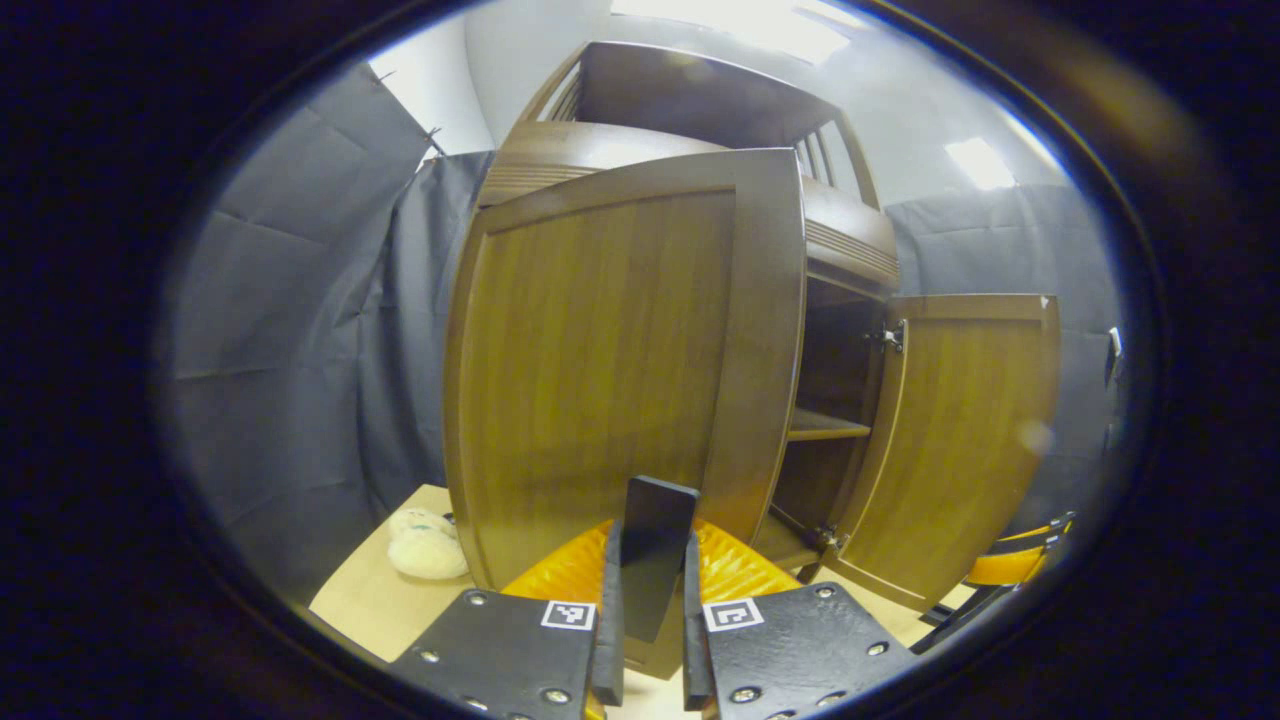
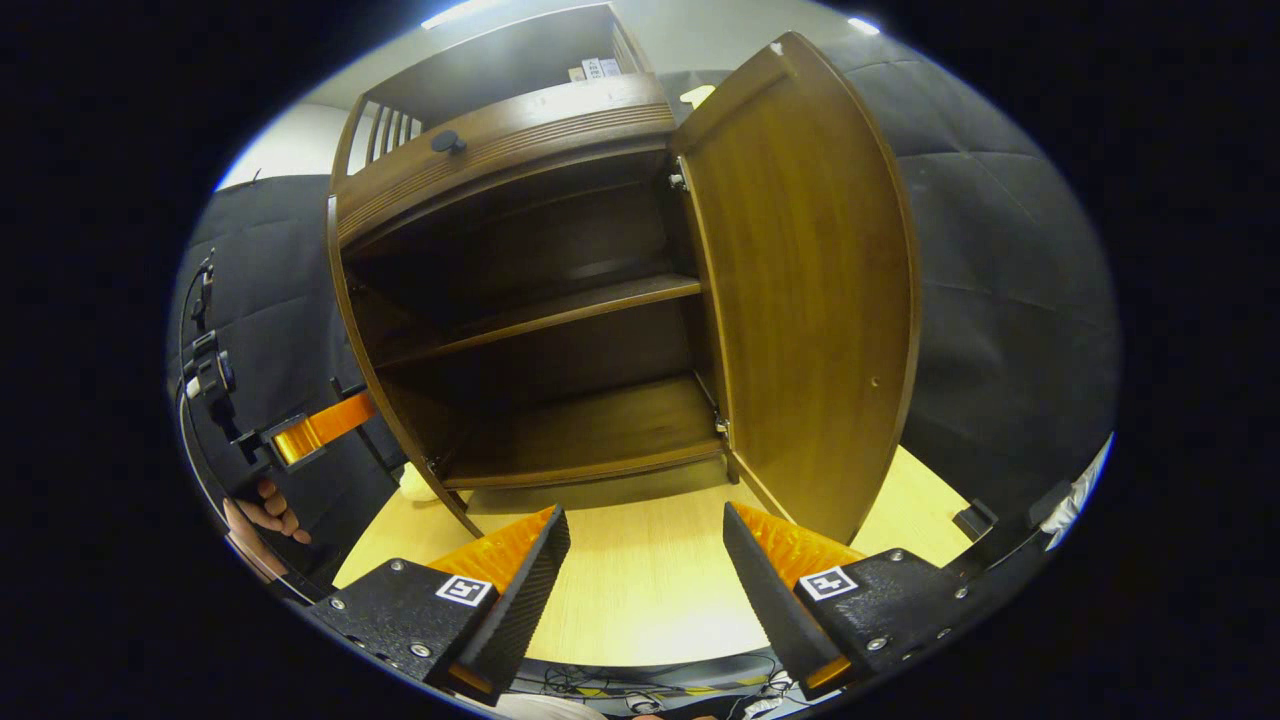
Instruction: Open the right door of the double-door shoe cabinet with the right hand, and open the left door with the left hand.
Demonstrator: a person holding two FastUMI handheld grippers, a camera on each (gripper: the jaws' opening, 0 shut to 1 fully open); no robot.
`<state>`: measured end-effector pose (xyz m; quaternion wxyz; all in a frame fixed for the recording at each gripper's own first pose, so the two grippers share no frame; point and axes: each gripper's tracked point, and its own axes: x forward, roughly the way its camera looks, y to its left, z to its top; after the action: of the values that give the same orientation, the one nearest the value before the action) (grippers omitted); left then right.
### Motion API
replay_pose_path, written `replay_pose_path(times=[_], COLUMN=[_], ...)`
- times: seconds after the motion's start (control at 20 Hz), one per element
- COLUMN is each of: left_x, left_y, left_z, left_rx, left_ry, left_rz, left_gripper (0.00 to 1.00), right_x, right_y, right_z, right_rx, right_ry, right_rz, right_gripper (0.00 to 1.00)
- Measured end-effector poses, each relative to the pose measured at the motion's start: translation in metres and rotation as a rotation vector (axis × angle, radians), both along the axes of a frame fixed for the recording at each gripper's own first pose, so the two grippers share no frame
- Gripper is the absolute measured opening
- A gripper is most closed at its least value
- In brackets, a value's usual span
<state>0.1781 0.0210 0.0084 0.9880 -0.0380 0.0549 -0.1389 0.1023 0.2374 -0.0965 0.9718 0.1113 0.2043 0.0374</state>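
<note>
The left hand-held gripper (image 1: 648, 600) is clamped on the free edge of the left door (image 1: 600, 350) just ahead to swing it out, while the right hand-held gripper (image 2: 645, 570) hangs open, the wide-open right door (image 2: 810, 290) ahead to its right.

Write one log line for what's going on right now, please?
left gripper: shut on left door edge | right gripper: open, holding nothing | right door: swung open | shelf: bare
</note>
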Motion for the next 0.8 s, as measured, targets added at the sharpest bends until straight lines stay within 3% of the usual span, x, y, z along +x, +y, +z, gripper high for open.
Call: replay_pose_path(times=[0.3,0.4,0.5,0.65,0.8], left_x=[-0.03,-0.039,-0.047,-0.058,-0.062], left_y=[0.046,0.064,0.085,0.112,0.142], left_z=[-0.001,-0.003,-0.008,-0.002,0.0], left_rx=[-0.008,-0.014,0.002,0.077,0.038], left_ry=[-0.007,-0.001,0.003,-0.034,-0.03], left_rz=[0.057,0.084,0.118,0.147,0.167], left_gripper=[0.24,0.31,0.3,0.2,0.17], right_x=[0.008,0.009,0.013,0.016,0.018], right_y=[0.024,0.032,0.04,0.051,0.059], right_z=[-0.003,-0.003,-0.002,-0.003,-0.003], right_rx=[0.008,0.002,0.0,0.0,-0.01], right_ry=[0.011,0.011,0.011,0.01,0.011], right_rz=[0.074,0.1,0.123,0.152,0.175], right_gripper=[0.92,0.92,0.92,0.92,0.92])
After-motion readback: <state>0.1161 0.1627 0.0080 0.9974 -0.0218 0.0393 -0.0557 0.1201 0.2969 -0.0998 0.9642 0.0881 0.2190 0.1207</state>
